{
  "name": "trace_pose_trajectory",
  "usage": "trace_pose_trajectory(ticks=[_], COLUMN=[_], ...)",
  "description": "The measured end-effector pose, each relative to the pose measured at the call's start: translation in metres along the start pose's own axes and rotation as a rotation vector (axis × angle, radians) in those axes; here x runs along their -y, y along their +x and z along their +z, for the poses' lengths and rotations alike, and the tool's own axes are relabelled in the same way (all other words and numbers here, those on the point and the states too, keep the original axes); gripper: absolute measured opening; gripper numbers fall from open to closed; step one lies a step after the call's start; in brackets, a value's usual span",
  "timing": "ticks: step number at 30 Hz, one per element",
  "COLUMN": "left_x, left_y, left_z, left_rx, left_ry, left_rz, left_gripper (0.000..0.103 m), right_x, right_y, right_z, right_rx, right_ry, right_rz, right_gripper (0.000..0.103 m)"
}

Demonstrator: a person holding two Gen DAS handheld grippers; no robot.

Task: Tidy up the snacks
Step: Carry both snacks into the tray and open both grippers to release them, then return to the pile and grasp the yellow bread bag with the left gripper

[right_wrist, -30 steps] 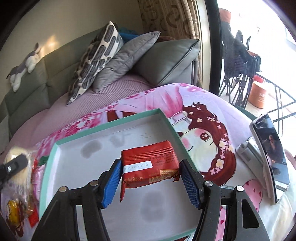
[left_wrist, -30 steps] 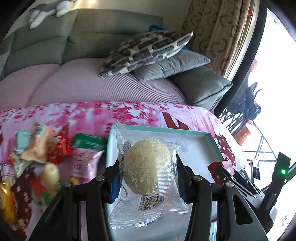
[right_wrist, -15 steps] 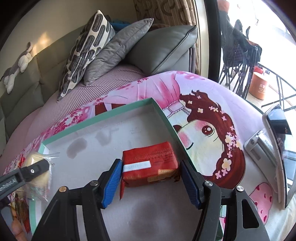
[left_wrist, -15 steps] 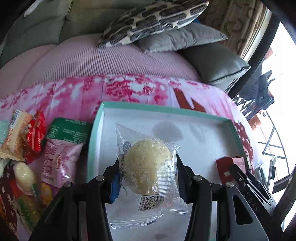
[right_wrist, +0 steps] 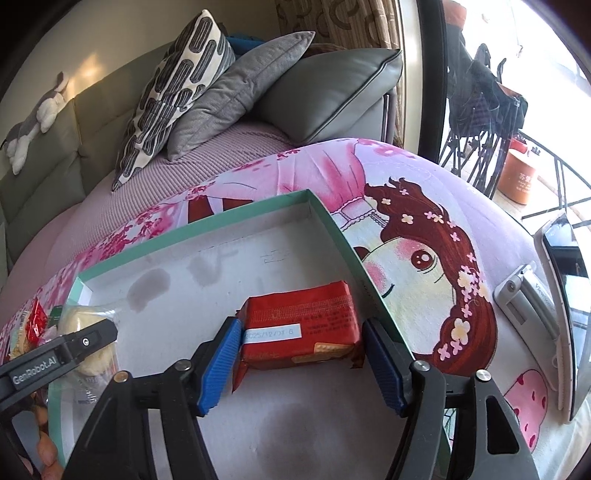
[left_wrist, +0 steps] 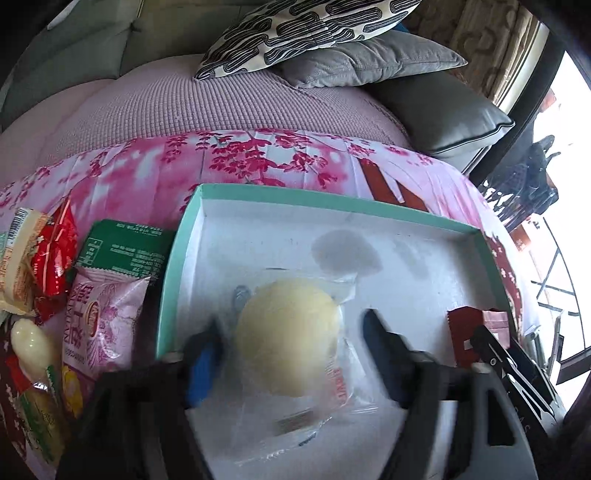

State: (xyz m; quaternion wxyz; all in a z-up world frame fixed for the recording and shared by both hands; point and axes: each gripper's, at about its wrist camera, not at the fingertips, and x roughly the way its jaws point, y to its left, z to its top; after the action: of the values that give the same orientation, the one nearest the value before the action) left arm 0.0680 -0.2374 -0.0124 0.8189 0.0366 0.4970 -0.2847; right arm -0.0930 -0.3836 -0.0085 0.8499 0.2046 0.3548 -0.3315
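- Left gripper (left_wrist: 291, 345): fingers spread, a gap showing on each side of the clear-wrapped round bun (left_wrist: 288, 339); the bun lies between them on the floor of the teal-rimmed tray (left_wrist: 258, 192). View blurred near the fingers.
- Right gripper (right_wrist: 301, 363): blue pads (right_wrist: 218, 365) pressed to both ends of the red snack packet (right_wrist: 301, 330), clamped; the packet sits low over the tray floor, just inside its right wall. Contact with the floor cannot be told.
- Left of the left fingers, outside the tray: pink packet (left_wrist: 98, 325), green packet (left_wrist: 125, 254), red wrappers (left_wrist: 53, 254), all on the pink floral cloth (left_wrist: 258, 158).
- Right of the right fingers: a phone on a stand (right_wrist: 565, 295).
- Beyond the tray: patterned cushion (left_wrist: 306, 29) on the sofa.
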Motion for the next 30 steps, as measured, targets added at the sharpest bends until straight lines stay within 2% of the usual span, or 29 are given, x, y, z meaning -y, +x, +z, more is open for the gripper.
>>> trace_pose_trajectory(ticks=[3,6,13,14,16,17,22,26,30], left_x=[-0.001,-0.001,0.002,0.001,-0.004,-0.009,-0.031,-0.057,-0.083], left_y=[-0.001,-0.007,-0.041,-0.047,-0.056,-0.061,-0.067,-0.075,-0.085], left_z=[-0.002,-0.004,-0.002,-0.001,0.0,0.001,0.004,-0.001,-0.011], left_rx=[0.005,0.015,0.124,0.146,0.18,0.193,0.186,0.194,0.198], left_ry=[-0.005,-0.02,-0.019,-0.022,-0.034,-0.045,-0.104,-0.171,-0.194], left_rz=[0.012,0.014,0.021,0.034,0.065,0.085,0.196,0.251,0.323], left_gripper=[0.082,0.09,0.098,0.1,0.102,0.103,0.103,0.103,0.103], right_x=[-0.002,-0.002,-0.008,-0.009,-0.01,-0.01,-0.012,-0.015,-0.024], right_y=[-0.001,-0.004,-0.018,-0.021,-0.024,-0.026,-0.03,-0.03,-0.031], right_z=[0.0,0.001,0.006,0.006,0.008,0.008,0.01,0.009,0.007], right_rx=[0.0,0.009,0.047,0.053,0.063,0.067,0.076,0.077,0.072], right_ry=[-0.009,-0.008,-0.029,-0.031,-0.031,-0.03,-0.037,-0.044,-0.057], right_rz=[0.002,0.015,0.024,0.023,0.021,0.02,0.02,0.023,0.03], right_gripper=[0.078,0.083,0.086,0.088,0.099,0.101,0.103,0.103,0.103])
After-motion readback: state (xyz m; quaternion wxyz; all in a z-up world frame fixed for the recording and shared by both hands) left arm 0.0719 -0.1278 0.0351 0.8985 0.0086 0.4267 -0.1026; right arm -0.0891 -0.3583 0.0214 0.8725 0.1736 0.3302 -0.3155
